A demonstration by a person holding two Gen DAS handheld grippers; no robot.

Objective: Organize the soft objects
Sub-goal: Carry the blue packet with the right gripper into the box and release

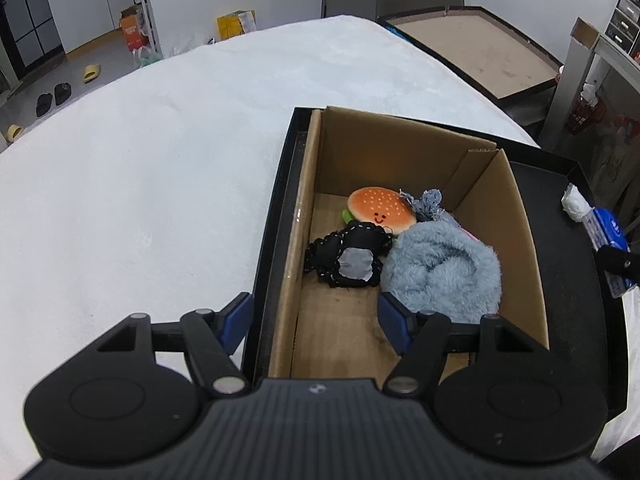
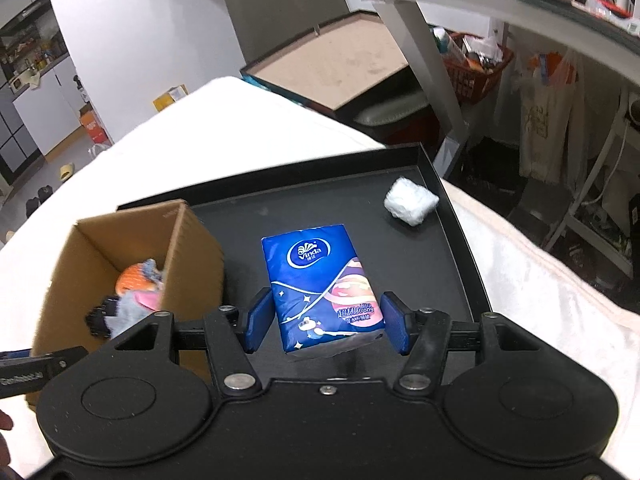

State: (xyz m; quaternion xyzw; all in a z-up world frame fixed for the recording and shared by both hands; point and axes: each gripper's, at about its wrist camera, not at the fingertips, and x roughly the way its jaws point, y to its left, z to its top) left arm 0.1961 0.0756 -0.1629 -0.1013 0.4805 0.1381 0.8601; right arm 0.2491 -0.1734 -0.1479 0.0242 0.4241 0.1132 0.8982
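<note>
Clamping a blue plastic tissue pack, the right gripper leaves one white wad ahead unboxed; the left gripper gapes empty over the filled brown cardboard box.

**Box on a tray, two loose items beside it**

A tray lies on a bed. On the tray's left part stands a cardboard box. In the box lie a burger toy at the back, a small pouch before it, and a fluffy bundle to the right — all touching. Right of the box sits a tissue pack; behind it, near the tray's far right corner, a wrapped wad.
</note>
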